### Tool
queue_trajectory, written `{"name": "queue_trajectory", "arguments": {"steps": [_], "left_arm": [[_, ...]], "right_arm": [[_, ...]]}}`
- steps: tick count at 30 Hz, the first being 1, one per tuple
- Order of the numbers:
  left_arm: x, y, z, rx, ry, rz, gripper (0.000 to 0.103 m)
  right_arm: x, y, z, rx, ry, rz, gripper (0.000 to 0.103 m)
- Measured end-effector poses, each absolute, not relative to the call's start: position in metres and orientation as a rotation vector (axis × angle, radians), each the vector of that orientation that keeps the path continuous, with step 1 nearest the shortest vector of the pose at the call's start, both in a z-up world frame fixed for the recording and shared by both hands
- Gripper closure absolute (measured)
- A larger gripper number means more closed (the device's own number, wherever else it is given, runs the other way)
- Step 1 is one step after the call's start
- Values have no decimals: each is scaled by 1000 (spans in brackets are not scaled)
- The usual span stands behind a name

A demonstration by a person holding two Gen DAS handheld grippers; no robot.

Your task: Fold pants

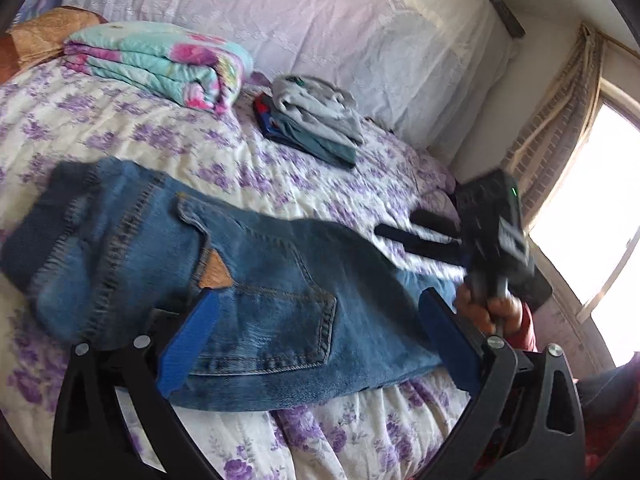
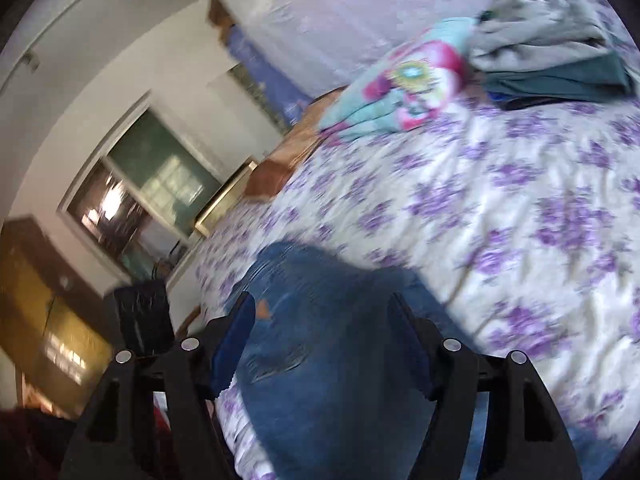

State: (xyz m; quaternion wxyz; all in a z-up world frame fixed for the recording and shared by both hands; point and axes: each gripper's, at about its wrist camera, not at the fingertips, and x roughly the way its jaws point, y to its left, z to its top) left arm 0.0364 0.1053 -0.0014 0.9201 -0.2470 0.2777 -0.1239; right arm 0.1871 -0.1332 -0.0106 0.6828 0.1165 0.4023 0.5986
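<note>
Jeans (image 1: 224,280) lie on the flowered bedspread (image 1: 120,128), near the front edge of the bed, already doubled leg on leg, with a back pocket and the tan waist patch facing up. The waist end sits toward the left and the legs run off to the right, where they pass under the right gripper (image 1: 404,236).

The left gripper (image 1: 316,344) hovers low over the seat of the jeans with its blue fingers (image 1: 188,344) spread wide on either side of the pocket area; they press on nothing. The right gripper shows its fingers apart too, in its own view, denim visible between them but not pinched. A hand (image 1: 488,312) grips its handle at the right.

Farther back on the bed rest a folded floral blanket (image 1: 160,64) at the left and a small stack of folded clothes (image 1: 316,120) to its right, well apart from the jeans.

The lengthwise fold looks done, and the crosswise fold seems to be the step now in hand. The next move likely calls for each gripper to close on an edge of the leg end, lift it, and carry it leftward over the waist, keeping the layers aligned so the denim does not slide or bunch.
</note>
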Motion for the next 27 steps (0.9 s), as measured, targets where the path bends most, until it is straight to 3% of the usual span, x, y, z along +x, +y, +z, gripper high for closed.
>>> {"name": "queue_trajectory", "arguments": {"steps": [4, 6, 8, 11, 13, 17, 22, 27], "left_arm": [[30, 136, 2, -548, 563, -114, 6], [36, 155, -10, -593, 614, -77, 6], [40, 168, -22, -652, 624, -126, 7], [39, 167, -15, -624, 616, -106, 7], [35, 166, -5, -625, 591, -94, 7], [31, 159, 16, -569, 547, -62, 7], [62, 167, -21, -482, 710, 151, 6], [58, 145, -9, -375, 676, 256, 6]], "right_arm": [[206, -115, -60, 235, 1109, 1256, 32], [214, -122, -63, 295, 1124, 1239, 48], [216, -132, -57, 334, 1113, 1224, 48], [195, -150, -40, 292, 1000, 1207, 33], [180, -160, -36, 291, 971, 1236, 33], [164, -169, -49, 170, 949, 1178, 16], [146, -151, -50, 59, 875, 1164, 12], [141, -161, -46, 84, 818, 1123, 8]]}}
